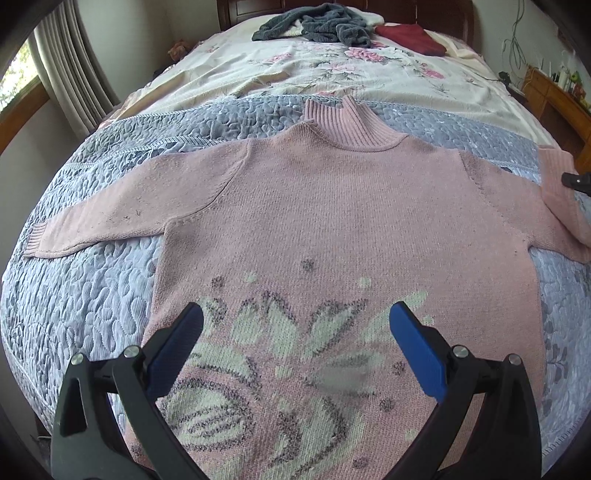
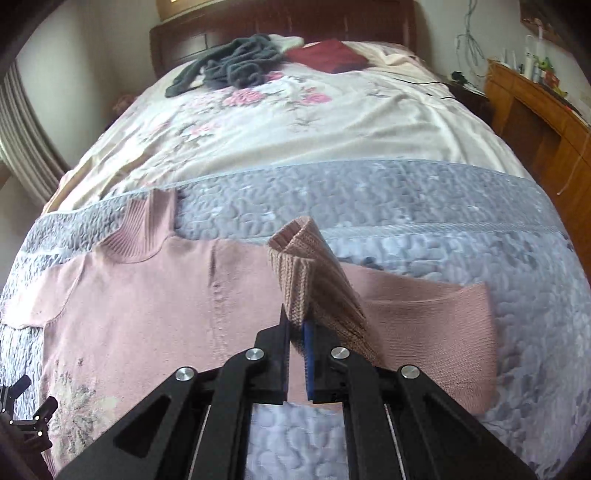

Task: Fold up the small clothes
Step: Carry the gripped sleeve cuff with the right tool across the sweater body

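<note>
A pink sweater (image 1: 332, 206) is being spread on the bed's grey quilt (image 1: 92, 295); its ribbed cuff (image 2: 314, 280) is being clamped at twelve o'clock by the right tongs (image 2: 295, 332), the left tongs (image 1: 295, 325) being held apart.

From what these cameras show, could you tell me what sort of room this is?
Most likely a bedroom: a bed with a dark wooden headboard, curtains at a window, and a pink sweater laid out on the quilt.

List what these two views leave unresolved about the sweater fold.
- Pink sweater hem: cut off by the bottom edge, left wrist view.
- Cuff held by the right gripper: the nipped edge is hidden between the fingers.
- Dresser items: too small to identify.
</note>
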A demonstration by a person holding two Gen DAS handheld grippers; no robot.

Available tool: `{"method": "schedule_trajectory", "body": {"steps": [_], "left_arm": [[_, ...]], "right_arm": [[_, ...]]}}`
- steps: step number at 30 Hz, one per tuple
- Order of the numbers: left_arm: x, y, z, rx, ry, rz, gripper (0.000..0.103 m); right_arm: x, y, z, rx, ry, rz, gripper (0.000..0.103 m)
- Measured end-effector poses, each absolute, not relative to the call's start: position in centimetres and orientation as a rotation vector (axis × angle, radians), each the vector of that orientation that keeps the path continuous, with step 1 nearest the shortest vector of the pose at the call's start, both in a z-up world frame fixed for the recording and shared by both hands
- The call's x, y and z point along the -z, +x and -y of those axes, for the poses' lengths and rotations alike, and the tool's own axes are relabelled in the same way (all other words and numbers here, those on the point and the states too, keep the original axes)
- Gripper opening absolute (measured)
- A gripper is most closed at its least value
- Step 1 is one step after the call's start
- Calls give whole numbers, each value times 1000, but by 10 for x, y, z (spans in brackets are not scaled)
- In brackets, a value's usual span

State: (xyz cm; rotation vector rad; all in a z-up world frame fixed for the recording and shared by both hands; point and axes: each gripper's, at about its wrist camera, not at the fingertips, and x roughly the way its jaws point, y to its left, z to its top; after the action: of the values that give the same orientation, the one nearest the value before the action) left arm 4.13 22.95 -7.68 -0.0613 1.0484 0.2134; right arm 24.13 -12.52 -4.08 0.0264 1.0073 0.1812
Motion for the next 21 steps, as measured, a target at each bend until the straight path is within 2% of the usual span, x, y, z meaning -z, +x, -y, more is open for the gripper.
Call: {"method": "schedule_trajectory", "body": {"steps": [6,15,19,21], "left_arm": [[78,37,-248,-221,-66,-1039,100],[79,43,-253,-175,-131,-1058,100],[75,54,-242,-125,-154,-1064,100],[73,63,-234,-93,-160,-1065,100]], "right_arm": [[63,229,56,-271,-40,-1031,6],[102,225,18,-316,-103,-1112,7],[115,219,20,-381,-71,-1161,21],[114,212,25,-433,-32,-1169,23]]}}
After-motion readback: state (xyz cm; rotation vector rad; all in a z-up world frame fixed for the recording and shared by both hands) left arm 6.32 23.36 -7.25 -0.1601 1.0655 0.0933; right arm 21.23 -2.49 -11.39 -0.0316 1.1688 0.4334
